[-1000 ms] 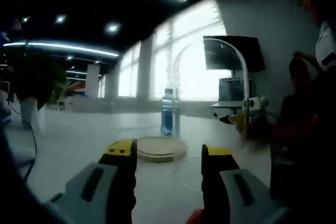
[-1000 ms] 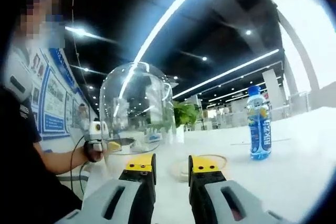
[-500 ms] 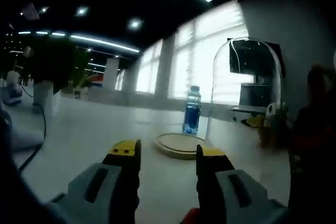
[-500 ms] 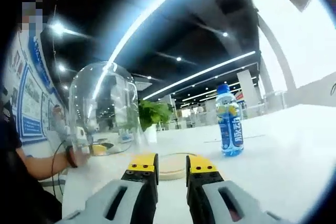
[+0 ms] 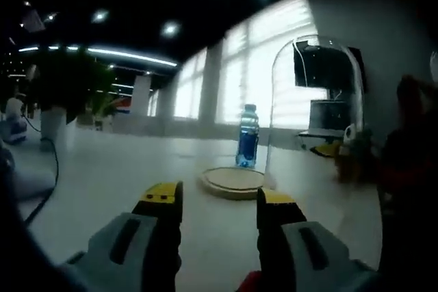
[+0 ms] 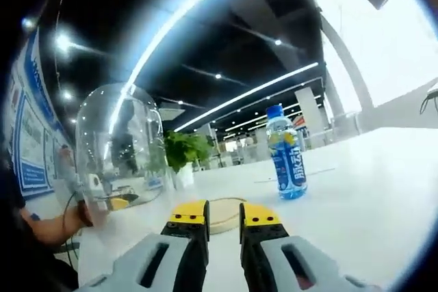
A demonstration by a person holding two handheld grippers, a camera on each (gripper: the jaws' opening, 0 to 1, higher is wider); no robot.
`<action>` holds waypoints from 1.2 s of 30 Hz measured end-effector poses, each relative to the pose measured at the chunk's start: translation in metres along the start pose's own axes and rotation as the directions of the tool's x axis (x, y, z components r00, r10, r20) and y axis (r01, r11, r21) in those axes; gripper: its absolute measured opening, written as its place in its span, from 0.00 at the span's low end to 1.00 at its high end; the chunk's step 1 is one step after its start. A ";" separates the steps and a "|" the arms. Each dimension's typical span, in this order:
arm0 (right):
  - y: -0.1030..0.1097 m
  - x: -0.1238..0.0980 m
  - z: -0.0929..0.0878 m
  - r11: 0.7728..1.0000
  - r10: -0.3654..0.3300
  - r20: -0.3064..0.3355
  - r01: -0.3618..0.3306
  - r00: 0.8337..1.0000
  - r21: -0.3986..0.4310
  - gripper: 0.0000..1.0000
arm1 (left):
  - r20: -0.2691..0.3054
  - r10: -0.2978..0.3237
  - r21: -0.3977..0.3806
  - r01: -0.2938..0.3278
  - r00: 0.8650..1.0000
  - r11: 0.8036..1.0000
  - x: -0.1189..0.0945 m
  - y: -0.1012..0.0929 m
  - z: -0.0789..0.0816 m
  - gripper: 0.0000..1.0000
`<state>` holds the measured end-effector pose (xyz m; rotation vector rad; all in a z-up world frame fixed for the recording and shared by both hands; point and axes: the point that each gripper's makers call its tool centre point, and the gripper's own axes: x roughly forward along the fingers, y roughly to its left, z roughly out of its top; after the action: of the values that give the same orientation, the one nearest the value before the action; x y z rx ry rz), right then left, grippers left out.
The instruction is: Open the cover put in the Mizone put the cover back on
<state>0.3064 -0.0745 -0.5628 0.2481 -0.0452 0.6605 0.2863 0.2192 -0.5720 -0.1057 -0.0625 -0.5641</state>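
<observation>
So the cover is already off: the clear dome [image 6: 116,148] stands on the table [image 6: 383,189] to the left of the round wooden base [image 6: 222,215] in my right gripper view, and to the right of that base [image 5: 233,181] in my left gripper view, where the dome [image 5: 315,107] rises just beside the base's edge. Nothing sits on the base yet.

What matters next is the bottle. In the right gripper view the blue drink bottle [image 6: 286,155] stands upright beyond the base and off to the right of my right gripper [image 6: 223,214], well apart from it. Its long axis is vertical, so a grab from the side across its body looks like the natural approach. In the left gripper view the bottle [image 5: 248,138] stands just behind the base, a little right of centre, well ahead of my left gripper [image 5: 217,196].

My right gripper has its jaws drawn close with a slim gap and nothing in it; it would need to widen before it could take the bottle. My left gripper has its jaws spread wide, also holding nothing.

I judge neither gripper clearly nearer; the left one is already spread wide enough to take the bottle.
</observation>
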 end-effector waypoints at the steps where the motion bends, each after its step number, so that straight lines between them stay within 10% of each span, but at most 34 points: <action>1: 0.000 0.000 0.000 1.000 -0.003 0.003 0.003 1.000 -0.011 0.11 | 0.001 0.000 -0.003 0.000 1.000 1.000 0.000 0.000 0.000 0.35; 36: -0.003 0.000 -0.003 1.000 -0.021 -0.011 0.022 1.000 0.008 0.11 | -0.007 0.012 0.007 -0.012 1.000 1.000 0.000 0.011 -0.005 0.33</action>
<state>0.3082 -0.0757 -0.5659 0.2525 -0.0297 0.6407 0.2925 0.2283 -0.5779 -0.0973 -0.0570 -0.5521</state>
